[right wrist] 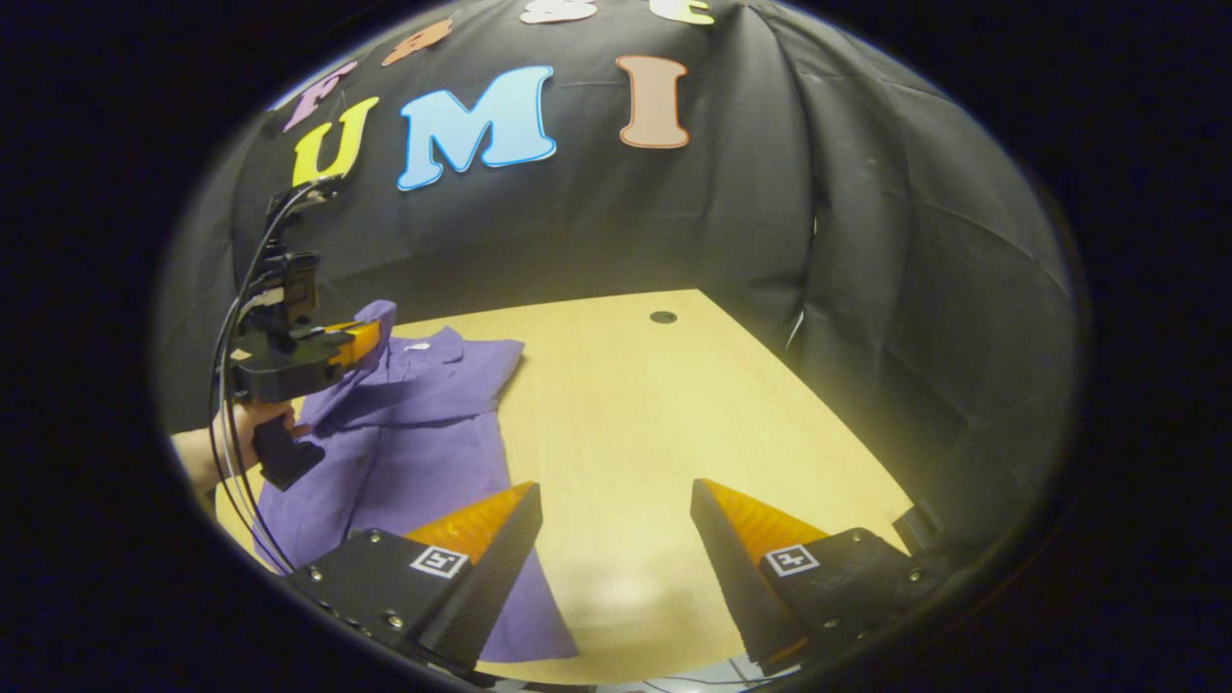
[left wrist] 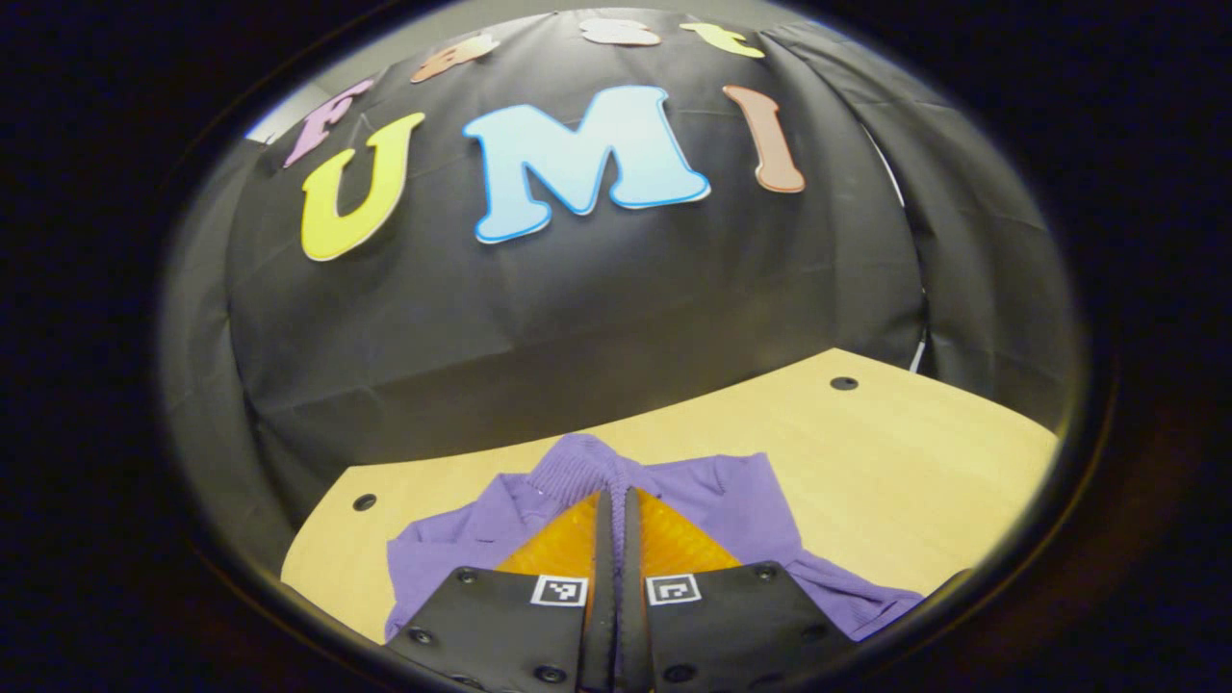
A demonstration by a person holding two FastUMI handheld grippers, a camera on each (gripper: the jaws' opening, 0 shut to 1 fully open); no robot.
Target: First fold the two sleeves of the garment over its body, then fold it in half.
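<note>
We see a purple garment (right wrist: pixel 404 433) lying on a light wooden table (right wrist: pixel 654 404), spread over the table's left part in the right gripper view, with its collar end toward the far wall and its hem toward the near edge. In the left gripper view, the left gripper (left wrist: pixel 616 500) has its two fingers pressed together on a ribbed purple sleeve cuff (left wrist: pixel 577 467), which bunches up and rises just past the fingertips; below and beyond the cuff we see the rest of the garment flat on the table. From the right gripper view, we see that same left gripper (right wrist: pixel 361 337) farther off at the far left, held by a hand (right wrist: pixel 255 419) with cables trailing from it, its tip touching the raised sleeve (right wrist: pixel 377 322) above the garment's shoulder area. The right gripper (right wrist: pixel 616 510) hangs over the near part of the table with its fingers spread wide apart and nothing between them; its left finger lies over the garment's hem, its right finger over bare wood. We cannot tell whether it touches the cloth. The garment's other short sleeve (right wrist: pixel 486 371) lies flat, pointing right toward the middle of the table. A dark round hole (right wrist: pixel 663 317) sits in the table near the far edge, well apart from the garment.
</note>
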